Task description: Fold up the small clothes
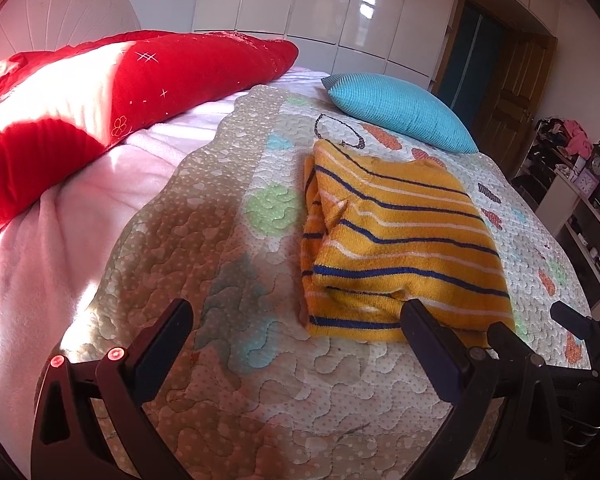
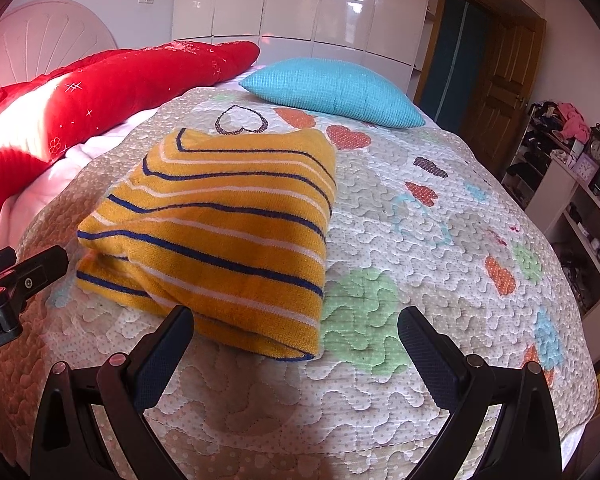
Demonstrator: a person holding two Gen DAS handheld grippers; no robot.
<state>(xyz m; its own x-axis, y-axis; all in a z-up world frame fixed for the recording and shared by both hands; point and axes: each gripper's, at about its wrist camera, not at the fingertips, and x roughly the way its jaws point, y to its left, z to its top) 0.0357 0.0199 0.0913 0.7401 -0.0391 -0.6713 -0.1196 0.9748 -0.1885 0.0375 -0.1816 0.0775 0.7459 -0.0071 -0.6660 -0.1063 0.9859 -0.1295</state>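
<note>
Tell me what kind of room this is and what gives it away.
Most likely a home bedroom. The folded striped top lies on a quilt spread over a bed with a headboard, pillows sit at the far end, and glossy wardrobe doors line the back wall.

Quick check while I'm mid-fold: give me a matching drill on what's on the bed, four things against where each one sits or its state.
Things:
1. striped garment
2. blue cushion
3. red bedding
4. right gripper

States:
a. at the far end of the quilt
b. open, holding nothing, just short of the near edge of the garment
c. folded, lying on the quilt
d. bunched along the left side of the bed, partly in sunlight

Pairs: 1-c, 2-a, 3-d, 4-b
</note>
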